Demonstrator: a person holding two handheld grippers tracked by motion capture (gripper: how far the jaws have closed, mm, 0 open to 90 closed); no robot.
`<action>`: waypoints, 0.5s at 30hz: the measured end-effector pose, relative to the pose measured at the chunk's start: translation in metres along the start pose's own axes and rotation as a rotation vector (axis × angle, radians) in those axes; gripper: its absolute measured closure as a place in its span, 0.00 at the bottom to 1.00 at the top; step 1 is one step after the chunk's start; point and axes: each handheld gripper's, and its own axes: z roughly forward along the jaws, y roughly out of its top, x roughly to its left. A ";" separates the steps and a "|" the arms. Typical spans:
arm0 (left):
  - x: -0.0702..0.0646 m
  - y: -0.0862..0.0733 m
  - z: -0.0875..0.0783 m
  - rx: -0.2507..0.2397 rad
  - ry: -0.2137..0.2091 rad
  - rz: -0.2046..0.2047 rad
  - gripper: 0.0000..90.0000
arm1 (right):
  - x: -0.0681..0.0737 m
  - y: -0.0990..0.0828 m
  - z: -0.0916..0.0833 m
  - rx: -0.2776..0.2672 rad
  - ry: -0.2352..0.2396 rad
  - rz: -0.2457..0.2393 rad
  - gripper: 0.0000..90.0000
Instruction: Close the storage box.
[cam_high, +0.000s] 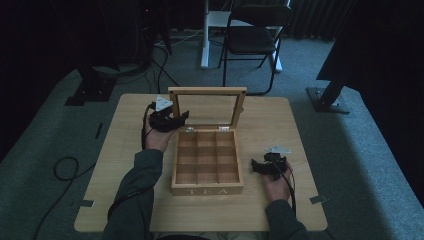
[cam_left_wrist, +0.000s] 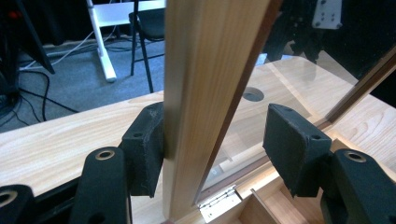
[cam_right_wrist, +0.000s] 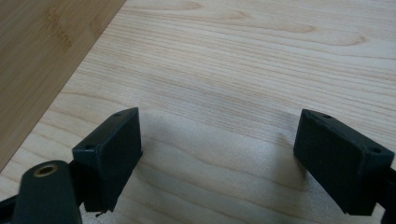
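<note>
The front wall of the wooden box (cam_high: 207, 190) bears the word "TEA" in pale capital letters, seen from the high view. It faces the person's side of the table (cam_high: 280, 125). No other lettering, number or sign can be read in these views.

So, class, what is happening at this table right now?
A person works at a wooden table with a gripper in each hand. A wooden tea box stands with its glass lid raised upright. The left gripper straddles the lid's left frame; one pad touches the wood, the other stands clear of it. The right gripper rests open on the table beside the box. The compartments look empty.
</note>
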 end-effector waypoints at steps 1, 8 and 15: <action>0.000 0.000 -0.001 -0.003 0.001 -0.007 0.46 | 0.000 0.000 0.000 0.000 0.000 0.000 0.16; 0.000 -0.002 -0.007 -0.002 -0.002 -0.025 0.47 | 0.000 0.000 0.000 0.000 0.000 0.000 0.16; -0.003 0.000 -0.016 0.015 0.001 -0.017 0.49 | 0.000 0.000 0.000 0.000 0.000 0.001 0.16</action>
